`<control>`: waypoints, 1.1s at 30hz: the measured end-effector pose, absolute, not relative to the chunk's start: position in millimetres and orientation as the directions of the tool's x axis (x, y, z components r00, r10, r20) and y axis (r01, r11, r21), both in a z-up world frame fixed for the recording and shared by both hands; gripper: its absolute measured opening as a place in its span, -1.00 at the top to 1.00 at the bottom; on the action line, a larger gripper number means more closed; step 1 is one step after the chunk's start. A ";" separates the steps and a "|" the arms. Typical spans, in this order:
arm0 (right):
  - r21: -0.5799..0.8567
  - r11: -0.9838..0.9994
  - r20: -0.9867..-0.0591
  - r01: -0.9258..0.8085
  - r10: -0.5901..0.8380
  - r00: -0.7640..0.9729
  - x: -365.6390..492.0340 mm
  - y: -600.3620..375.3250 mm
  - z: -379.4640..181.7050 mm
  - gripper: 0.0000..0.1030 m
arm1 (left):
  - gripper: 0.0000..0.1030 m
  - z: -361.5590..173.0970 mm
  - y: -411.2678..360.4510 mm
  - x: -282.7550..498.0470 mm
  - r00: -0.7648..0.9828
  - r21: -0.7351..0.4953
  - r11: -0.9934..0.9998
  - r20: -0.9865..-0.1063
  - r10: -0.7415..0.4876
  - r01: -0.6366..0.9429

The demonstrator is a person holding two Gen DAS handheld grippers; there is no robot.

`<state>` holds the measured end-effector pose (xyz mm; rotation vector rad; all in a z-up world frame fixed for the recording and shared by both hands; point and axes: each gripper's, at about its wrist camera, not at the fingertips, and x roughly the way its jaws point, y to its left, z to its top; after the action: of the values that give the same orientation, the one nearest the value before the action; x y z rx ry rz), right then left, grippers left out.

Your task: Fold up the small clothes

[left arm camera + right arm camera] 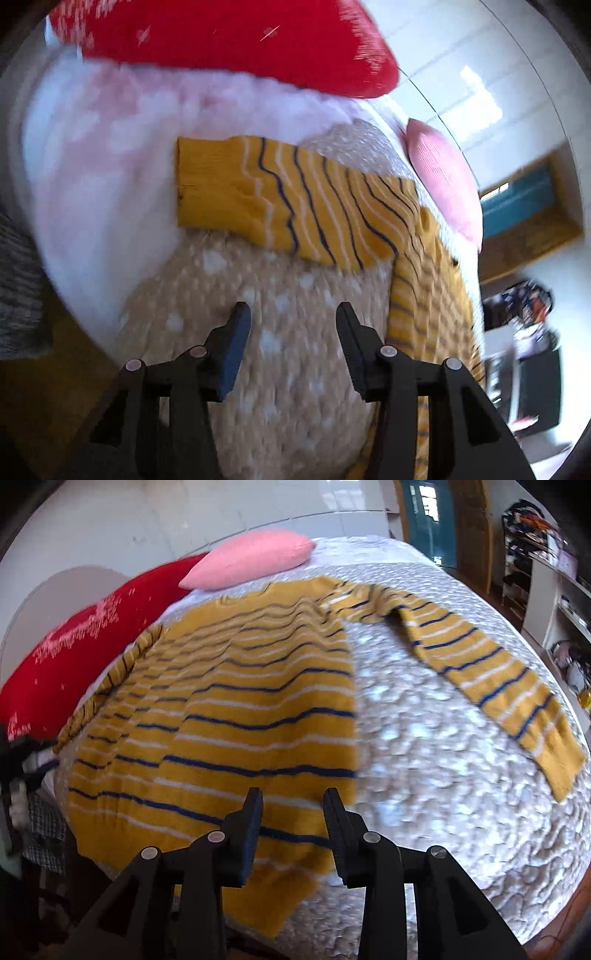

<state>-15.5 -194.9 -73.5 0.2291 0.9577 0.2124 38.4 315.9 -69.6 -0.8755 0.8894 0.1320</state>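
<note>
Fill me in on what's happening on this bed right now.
A person holding a two-finger tool in each hand is about to fold a yellow striped sweater spread flat on the quilted bedspread. Both sleeves are out to the sides, unfolded. The right tool hovers open over the sweater's hem; the left tool is open near one sleeve, gripping nothing. A red pillow and a pink pillow sit beyond.

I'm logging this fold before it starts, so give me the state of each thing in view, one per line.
striped sweater: spread flat on the bed, unfolded.
right sleeve: stretched out sideways.
left sleeve: stretched out sideways.
left gripper: jaws open, empty.
right gripper: jaws open, empty.
pink pillow: lying beyond the collar.
</note>
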 end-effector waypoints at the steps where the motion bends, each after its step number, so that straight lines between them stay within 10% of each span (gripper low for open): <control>1: 0.268 0.960 -0.788 -0.087 0.270 0.553 -14.0 -189.8 -74.4 0.27 | 0.09 -73.8 321.6 45.6 0.656 -0.632 0.640 -0.711 -0.254 -0.437; 8: 0.205 0.974 -0.805 -0.099 0.225 0.549 -1.7 -174.6 -73.1 0.20 | 0.12 -84.6 348.9 92.8 0.677 -0.649 0.589 -0.702 -0.221 -0.481; 11: 0.194 0.976 -0.808 -0.099 0.216 0.548 3.9 -171.5 -73.6 0.20 | 0.84 -83.7 360.4 110.7 0.624 -0.580 0.619 -0.760 -0.179 -0.529; 25: 0.309 0.948 -0.762 -0.071 0.292 0.578 11.9 -203.2 -84.4 0.20 | 0.85 68.3 414.5 146.6 0.606 -0.306 0.652 -0.737 0.300 -0.694; 33: 0.365 0.928 -0.715 -0.072 0.329 0.617 1.3 -218.8 -77.4 0.20 | 0.85 82.7 239.4 225.7 0.689 -0.290 0.876 -0.722 0.064 -0.386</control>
<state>1.3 -218.8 -77.4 0.3161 0.8787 0.2347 225.7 239.4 82.7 -0.4463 0.7757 0.2612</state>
